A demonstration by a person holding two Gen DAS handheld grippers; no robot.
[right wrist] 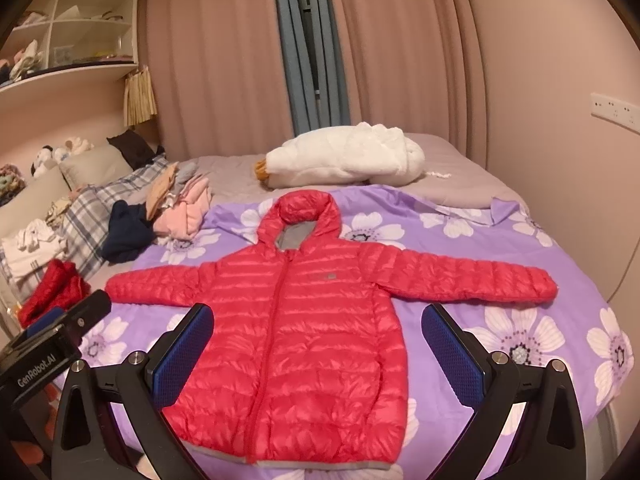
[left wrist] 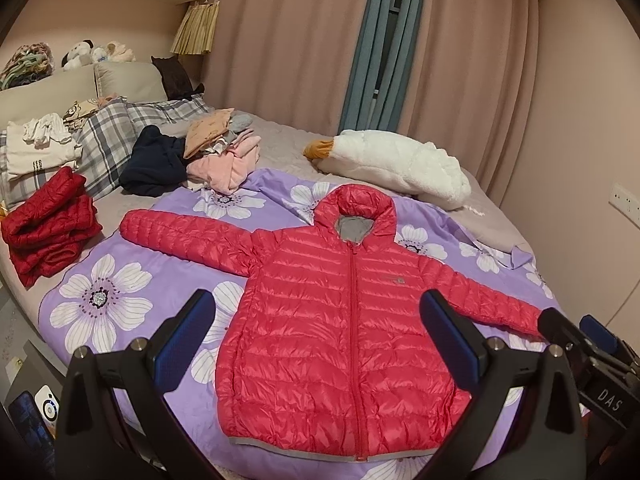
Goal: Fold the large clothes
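A red hooded puffer jacket [left wrist: 340, 320] [right wrist: 288, 340] lies flat and zipped on a purple floral sheet [left wrist: 104, 276] [right wrist: 500, 328], both sleeves spread out and the hood pointing to the far side. My left gripper [left wrist: 318, 332] hovers open above the jacket's lower body, with nothing between its blue pads. My right gripper [right wrist: 318, 340] is open too, over the jacket's lower half. In the left wrist view the right gripper [left wrist: 576, 332] shows at the right sleeve's cuff. The left gripper [right wrist: 76, 316] appears near the left cuff in the right wrist view.
A folded red jacket [left wrist: 48, 224] sits at the left. A navy garment [left wrist: 156, 164], a pink clothes pile [left wrist: 224, 156] and plaid pillows [left wrist: 108, 136] lie behind. A white plush goose [left wrist: 392, 164] rests at the far side. Curtains [left wrist: 460, 60] hang behind the bed.
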